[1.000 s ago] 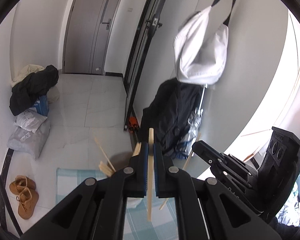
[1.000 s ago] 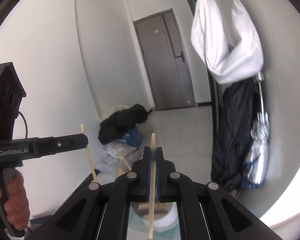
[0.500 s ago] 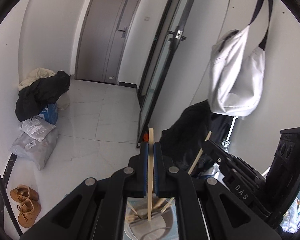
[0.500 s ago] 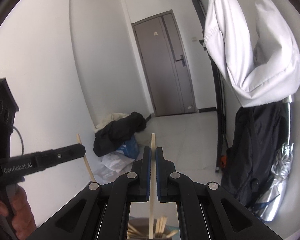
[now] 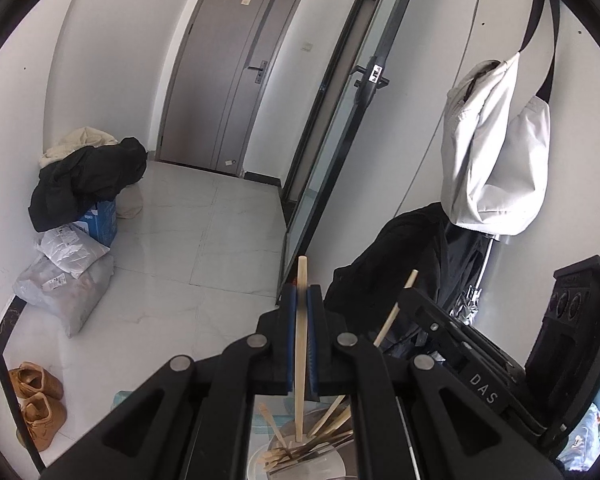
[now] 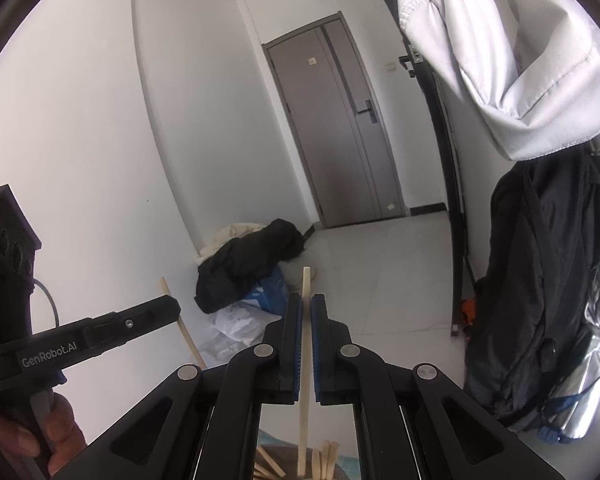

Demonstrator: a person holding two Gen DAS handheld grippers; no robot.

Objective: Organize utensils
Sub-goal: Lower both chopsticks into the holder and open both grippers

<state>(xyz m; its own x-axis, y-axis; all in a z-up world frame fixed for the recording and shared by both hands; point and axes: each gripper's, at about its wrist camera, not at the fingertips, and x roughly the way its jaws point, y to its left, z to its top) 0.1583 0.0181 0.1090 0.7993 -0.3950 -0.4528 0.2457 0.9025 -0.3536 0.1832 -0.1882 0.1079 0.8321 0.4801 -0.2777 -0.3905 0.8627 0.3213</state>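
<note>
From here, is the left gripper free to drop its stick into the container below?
Probably yes. The left gripper holds its wooden stick upright, lower end right above the container of sticks, nothing between. The right gripper sits to the side.
</note>
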